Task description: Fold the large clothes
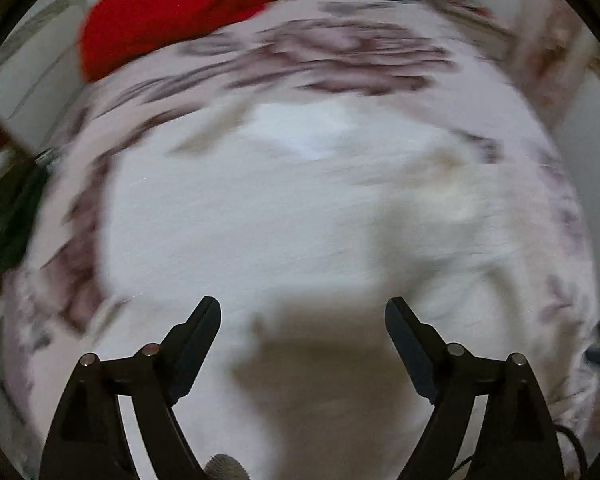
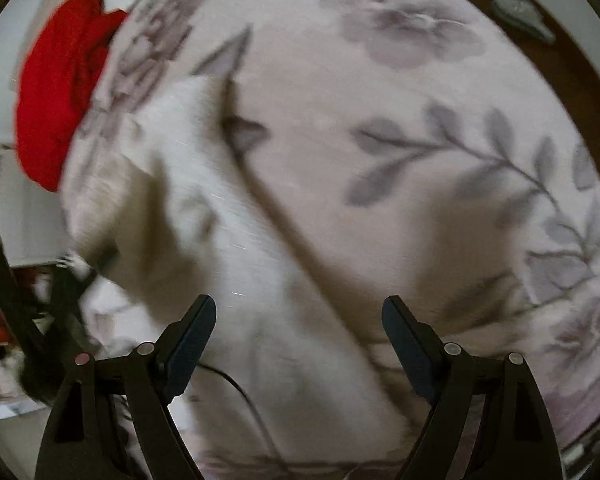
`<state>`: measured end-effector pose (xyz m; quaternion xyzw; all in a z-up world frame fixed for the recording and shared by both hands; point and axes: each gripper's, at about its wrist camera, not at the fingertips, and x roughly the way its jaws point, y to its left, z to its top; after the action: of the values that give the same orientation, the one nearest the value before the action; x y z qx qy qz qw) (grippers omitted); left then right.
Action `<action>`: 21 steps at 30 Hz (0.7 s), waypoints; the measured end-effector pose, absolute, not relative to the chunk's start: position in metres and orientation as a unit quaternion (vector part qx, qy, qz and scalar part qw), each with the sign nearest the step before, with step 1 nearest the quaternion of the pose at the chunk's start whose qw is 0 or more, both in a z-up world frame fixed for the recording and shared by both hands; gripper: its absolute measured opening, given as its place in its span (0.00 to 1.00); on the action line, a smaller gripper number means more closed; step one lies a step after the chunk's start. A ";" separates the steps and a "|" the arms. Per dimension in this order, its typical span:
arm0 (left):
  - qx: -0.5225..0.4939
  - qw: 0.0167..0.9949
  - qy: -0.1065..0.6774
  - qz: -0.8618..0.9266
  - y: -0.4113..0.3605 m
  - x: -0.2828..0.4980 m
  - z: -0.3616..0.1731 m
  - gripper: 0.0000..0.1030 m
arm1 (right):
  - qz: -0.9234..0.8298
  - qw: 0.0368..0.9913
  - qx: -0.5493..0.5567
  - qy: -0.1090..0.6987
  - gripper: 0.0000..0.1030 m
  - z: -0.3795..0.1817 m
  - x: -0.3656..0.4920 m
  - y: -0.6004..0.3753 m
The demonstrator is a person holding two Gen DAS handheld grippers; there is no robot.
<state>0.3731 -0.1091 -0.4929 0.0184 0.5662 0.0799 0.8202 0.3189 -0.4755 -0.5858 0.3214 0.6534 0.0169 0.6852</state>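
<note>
- Floral bedspread (image 1: 340,52), pale pink with grey-purple flowers and leaves, covers the work surface in both views; left wrist view is heavily motion-blurred.
- Left wrist view, far left: dark green blurry shape (image 1: 16,220) at the bedspread's edge, too smeared to identify.
- Upper left: red cloth (image 1: 172,16) bunched on the far side of the bedspread, well apart from the grippers.
- Centre: white garment (image 1: 240,216) spread across the bedspread, filling the middle of the view; a lumpy raised fold sits toward its right side.
- Bottom: left gripper (image 1: 302,320) hangs above the white garment, jaws spread wide, nothing between them; contact with the fabric cannot be told through the blur.
- Right wrist view, upper left: same red cloth (image 2: 60,92) at the bedspread's edge.
- Left of centre: white garment (image 2: 228,264) runs diagonally from upper left down to the bottom, its long right edge casting a dark line on the bedspread (image 2: 420,80).
- Bottom centre: thin dark cable (image 2: 240,392) crosses the garment near the left finger.
- Bottom: right gripper (image 2: 298,320) over the garment's lower edge, jaws wide apart, gripping nothing.
- Upper right corner: grey slippers (image 2: 516,4) on brown floor (image 2: 580,92) beyond the bedspread.
</note>
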 end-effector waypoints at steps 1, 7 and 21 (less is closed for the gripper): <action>0.025 0.815 0.569 0.106 -0.096 0.367 -0.494 0.81 | 0.031 0.680 0.339 0.649 0.84 -0.583 0.326 -0.472; 0.000 0.783 0.583 0.218 0.004 0.334 -0.506 0.81 | 0.105 0.642 0.421 0.632 0.84 -0.590 0.380 -0.411; -0.037 0.795 0.557 0.237 0.071 0.388 -0.500 0.81 | 0.098 0.717 0.242 0.646 0.10 -0.582 0.443 -0.309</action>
<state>0.3876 0.0715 -0.4995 -0.0371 0.5574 0.2370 0.7949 0.4426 -0.3091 -0.5820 0.2416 0.6461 0.0984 0.7172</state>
